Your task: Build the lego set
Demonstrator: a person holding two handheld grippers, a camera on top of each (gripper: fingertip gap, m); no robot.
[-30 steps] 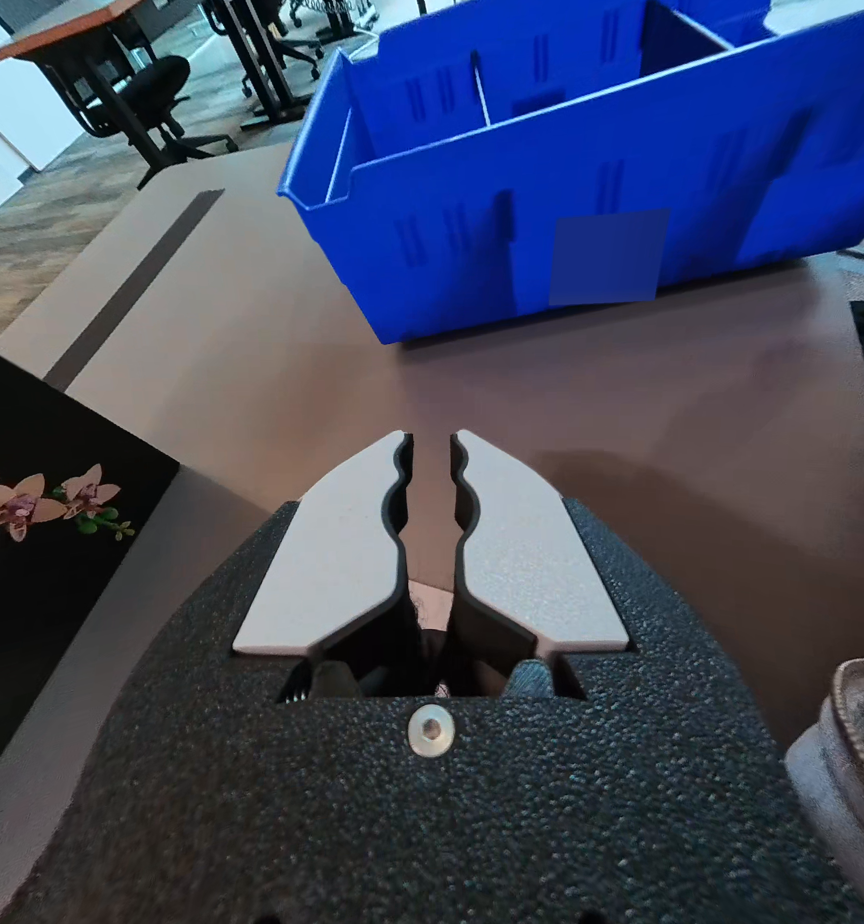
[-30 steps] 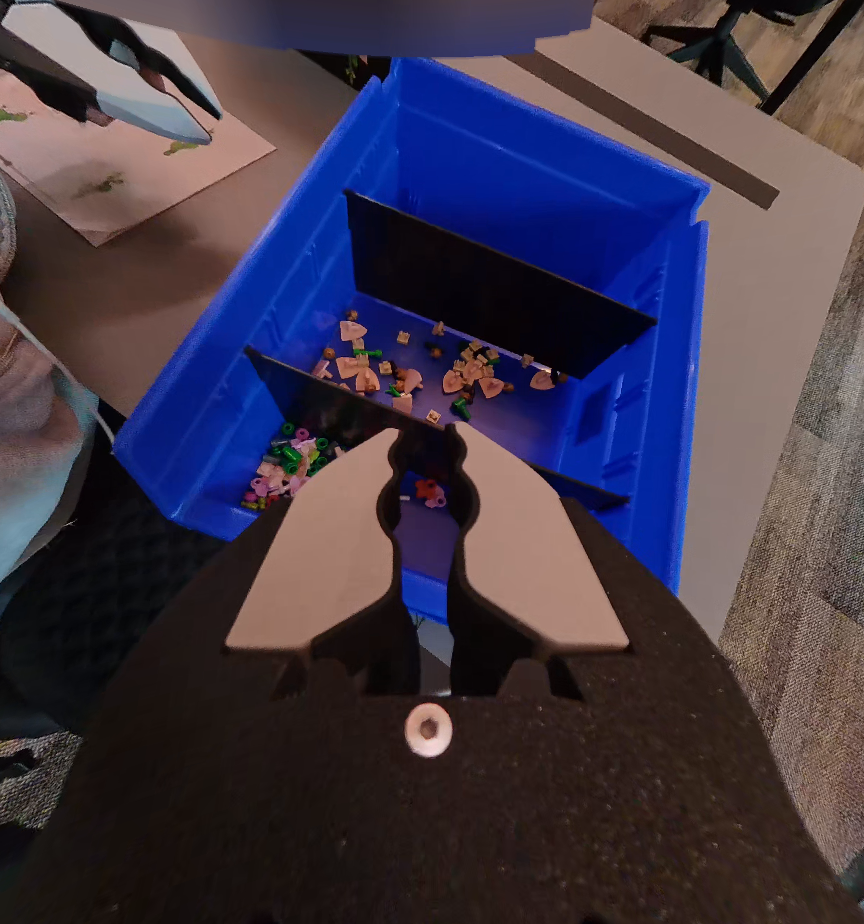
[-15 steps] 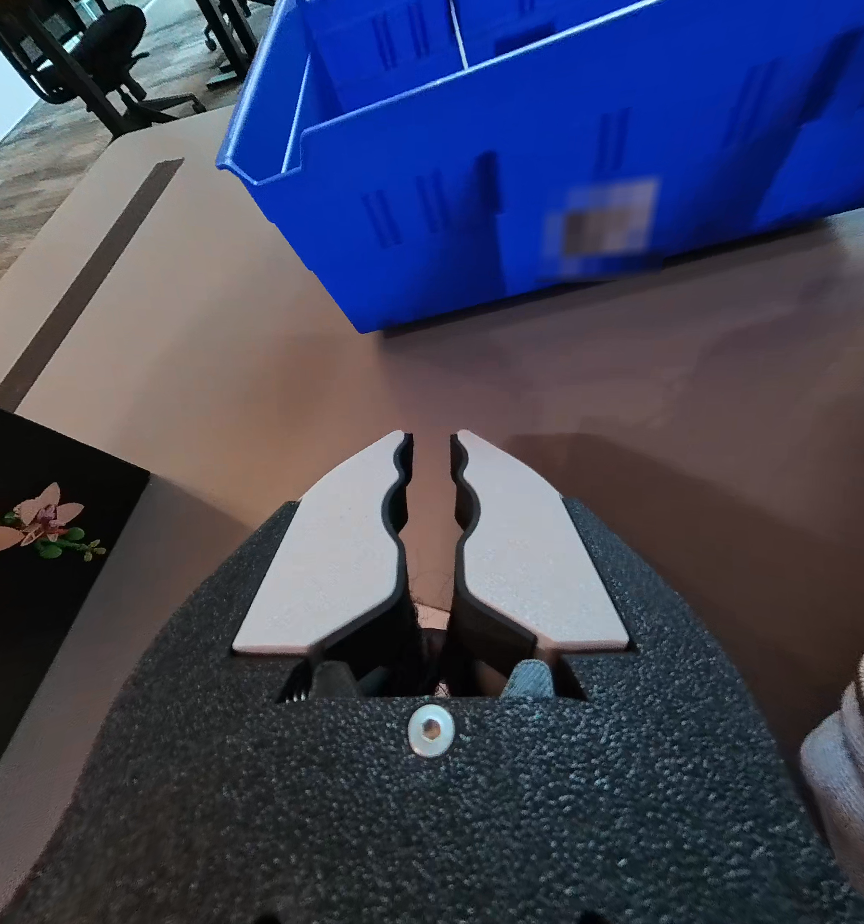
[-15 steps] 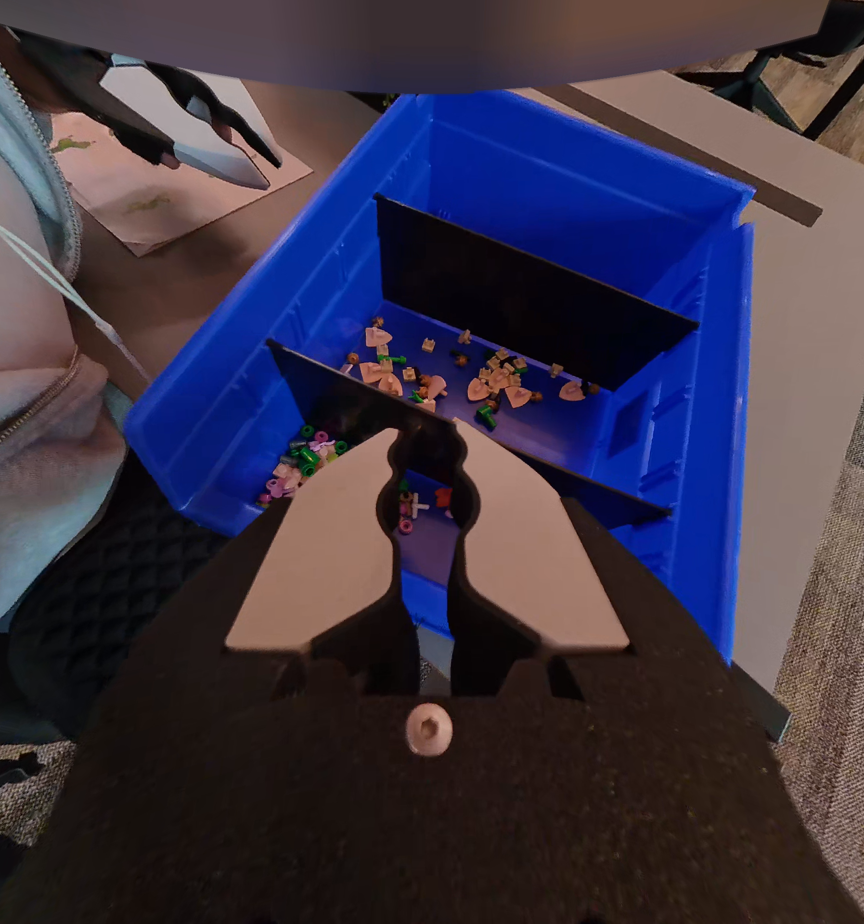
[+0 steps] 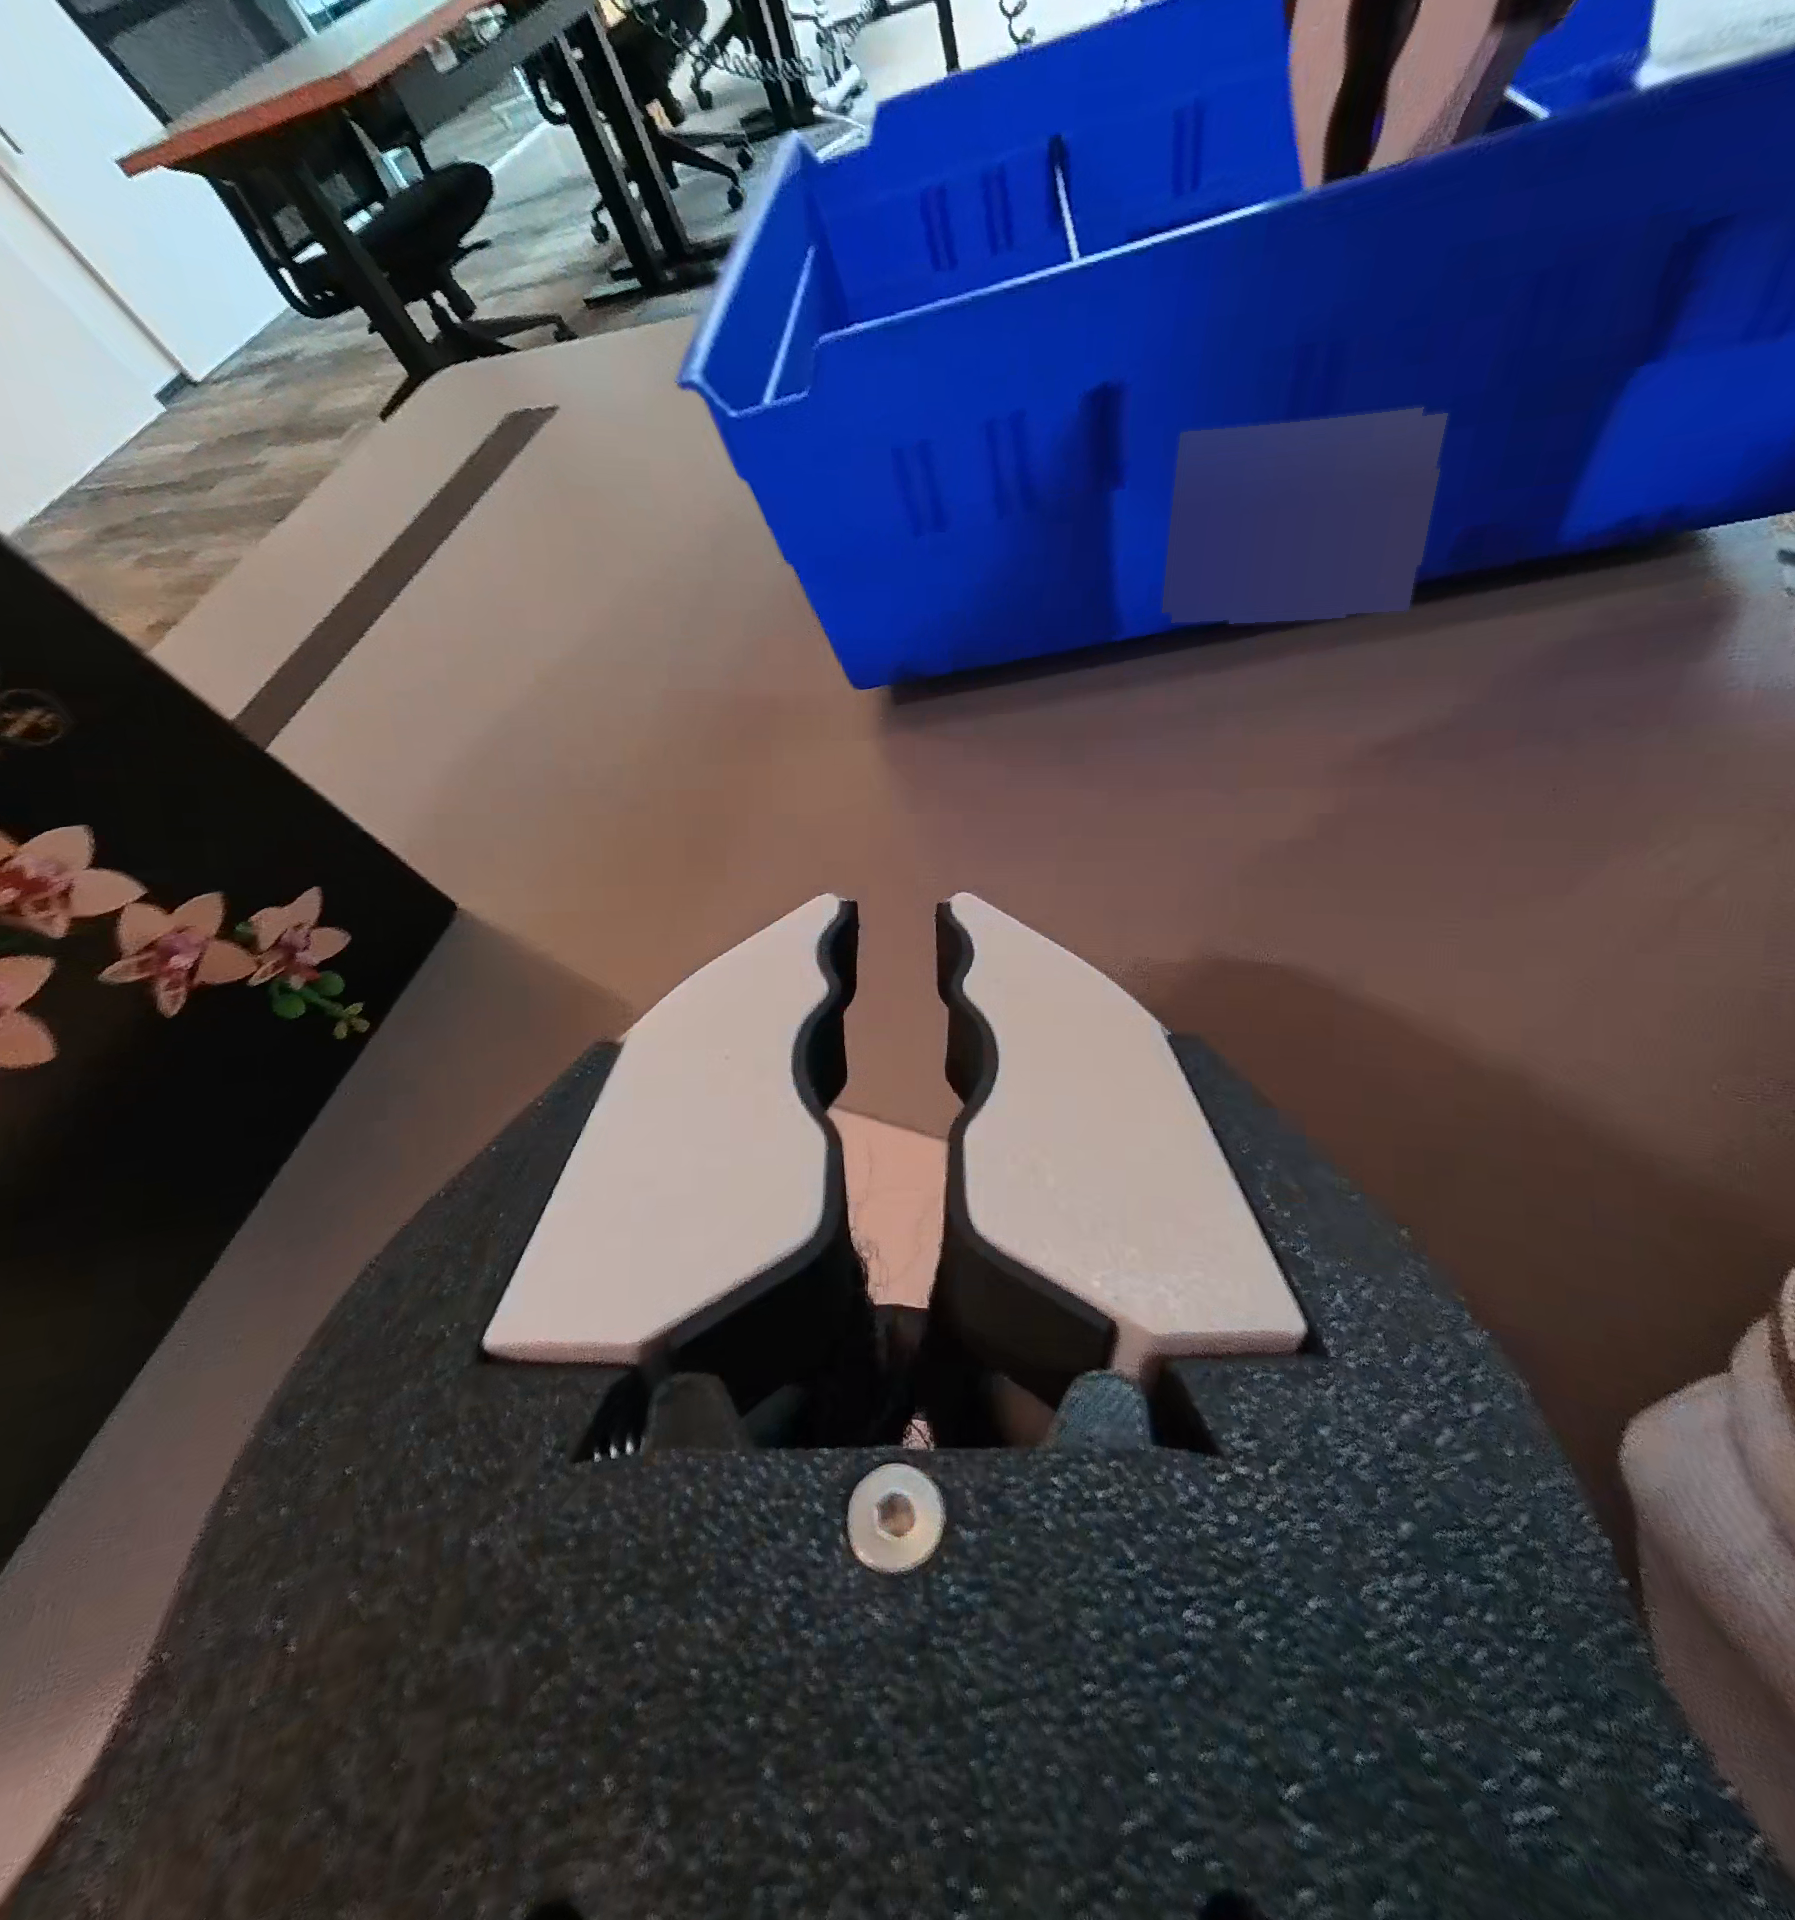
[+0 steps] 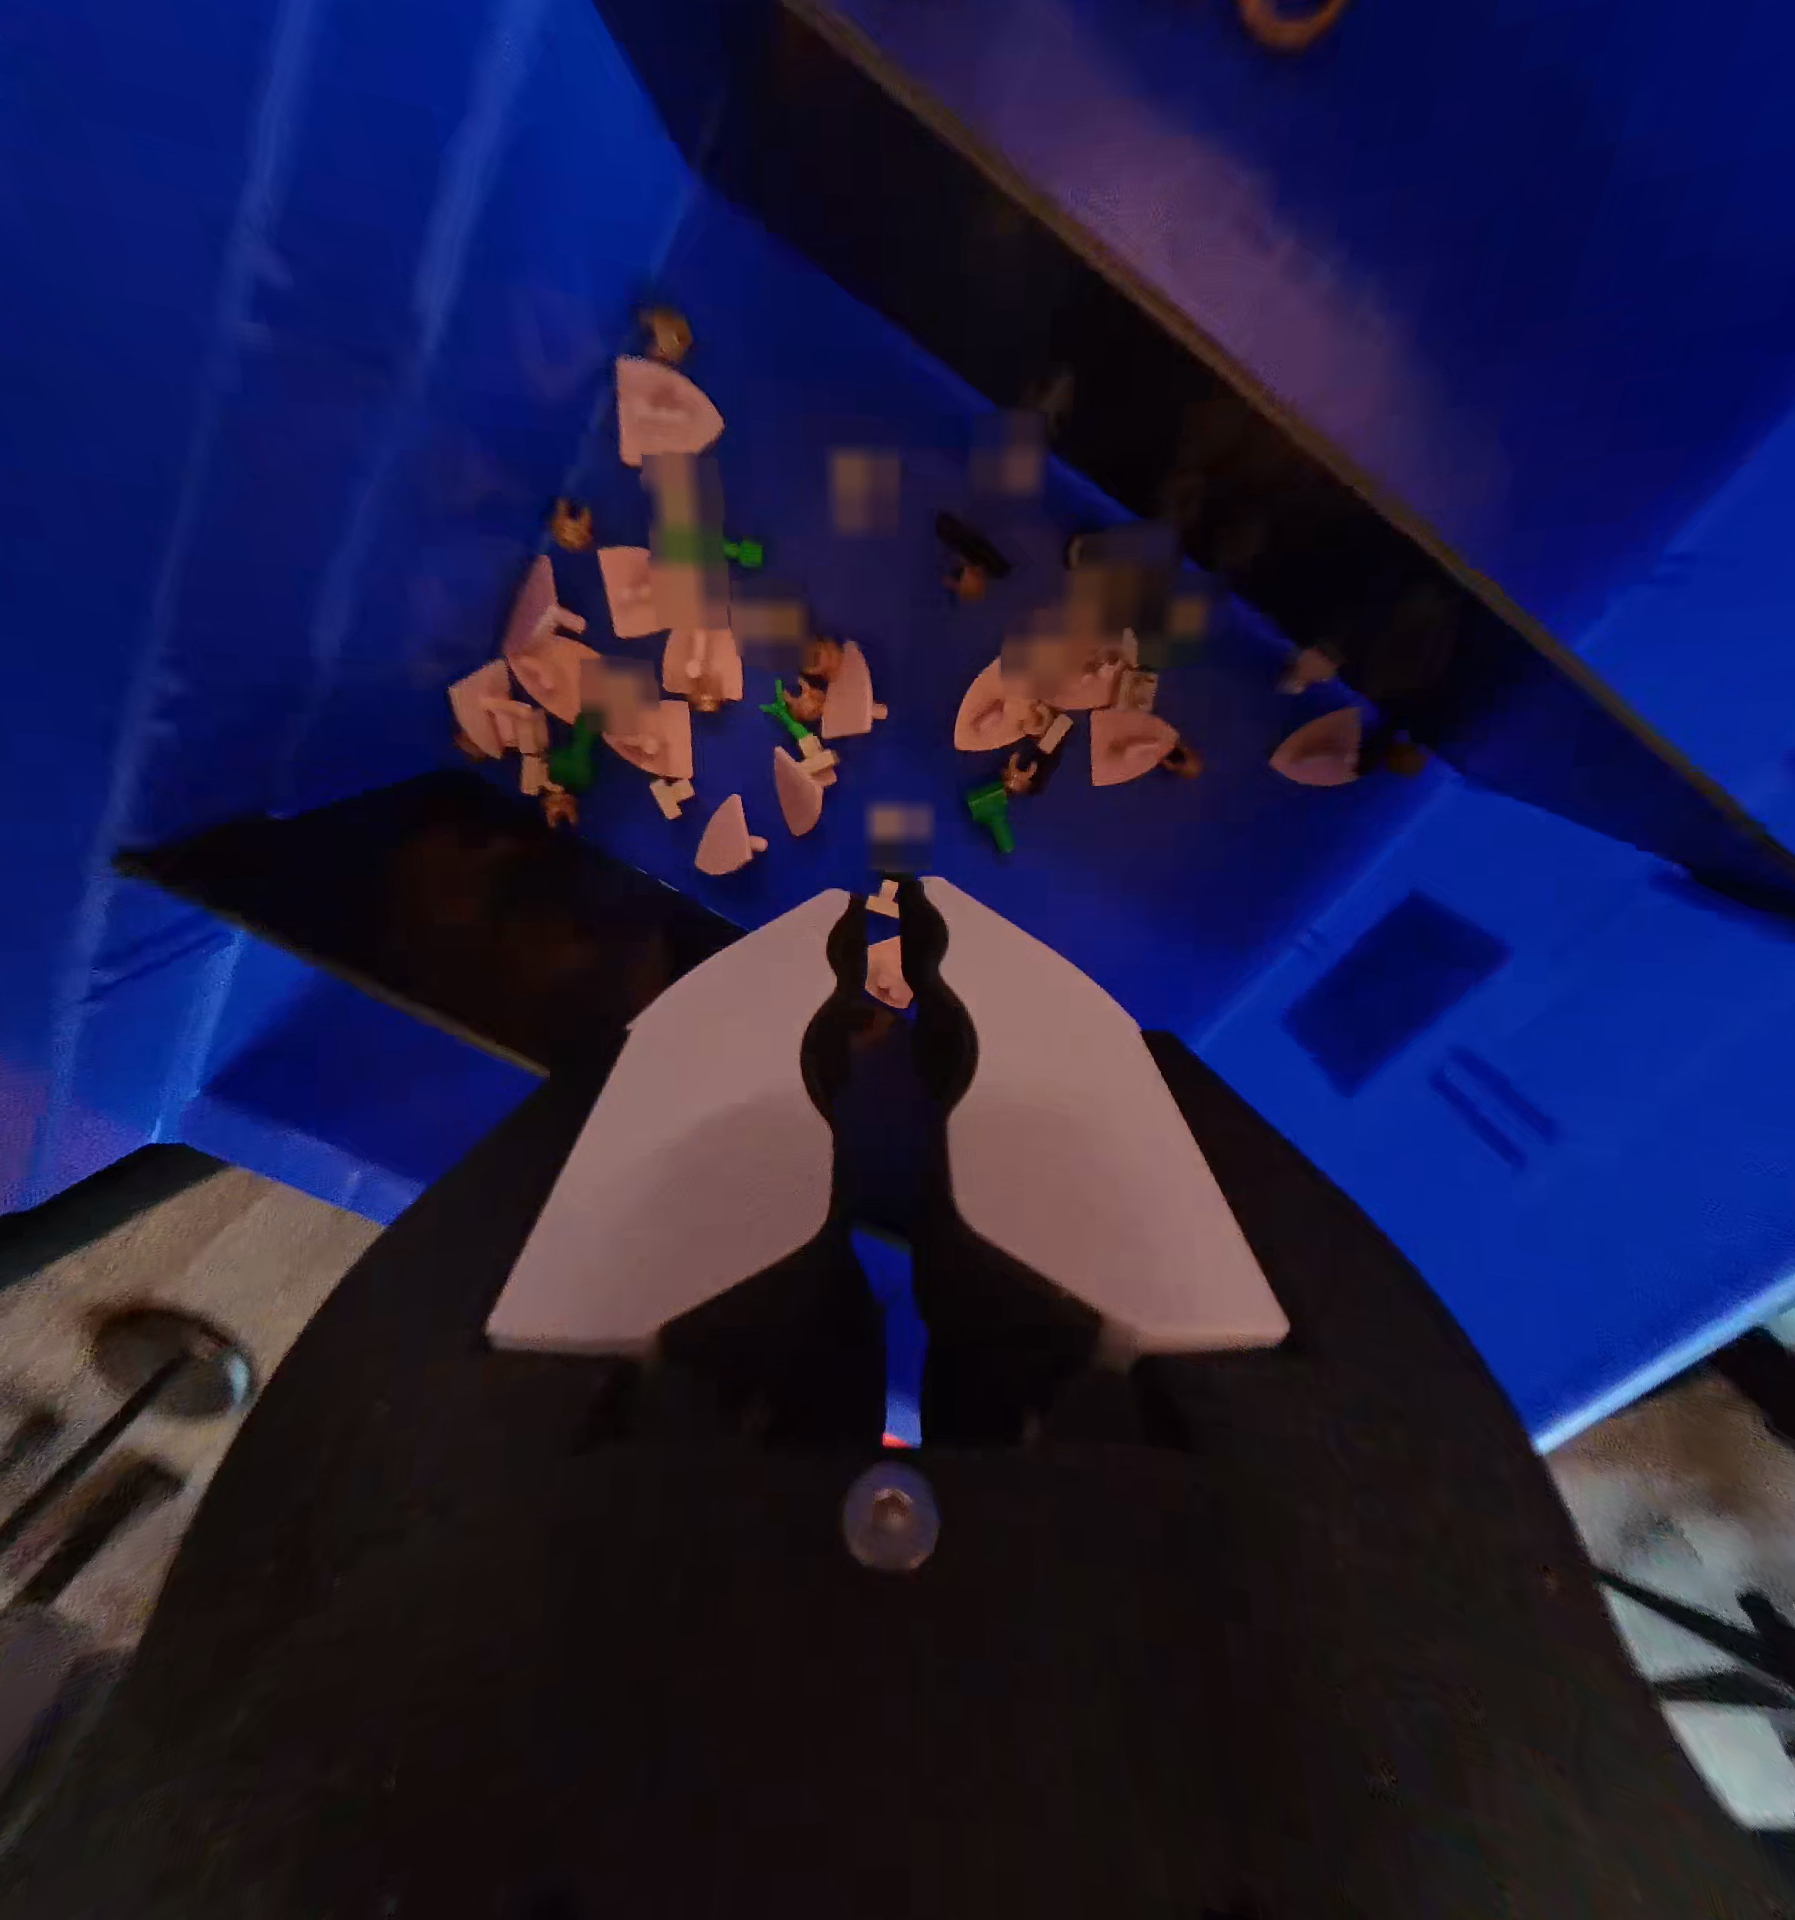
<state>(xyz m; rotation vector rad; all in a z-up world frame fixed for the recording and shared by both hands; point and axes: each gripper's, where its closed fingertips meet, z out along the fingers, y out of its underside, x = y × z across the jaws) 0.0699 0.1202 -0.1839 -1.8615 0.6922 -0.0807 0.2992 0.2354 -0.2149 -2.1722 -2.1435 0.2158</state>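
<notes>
Gripping a pale petal piece (image 6: 888, 971) (pointing away), right gripper (image 6: 884, 902) fingers

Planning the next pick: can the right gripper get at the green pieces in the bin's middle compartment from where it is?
Probably yes. The right gripper is already inside the blue bin, and a green piece lies just ahead with no divider between. Its jaws look nearly shut on a small pale piece.

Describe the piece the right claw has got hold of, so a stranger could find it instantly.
Start at the blue bin and look into the section between its two black dividers, where pale pink and green pieces lie scattered. The right claw reaches in at the near edge of that scatter. The pink petal piece sits pinched between its tips, the only one not lying loose on the floor.
</notes>
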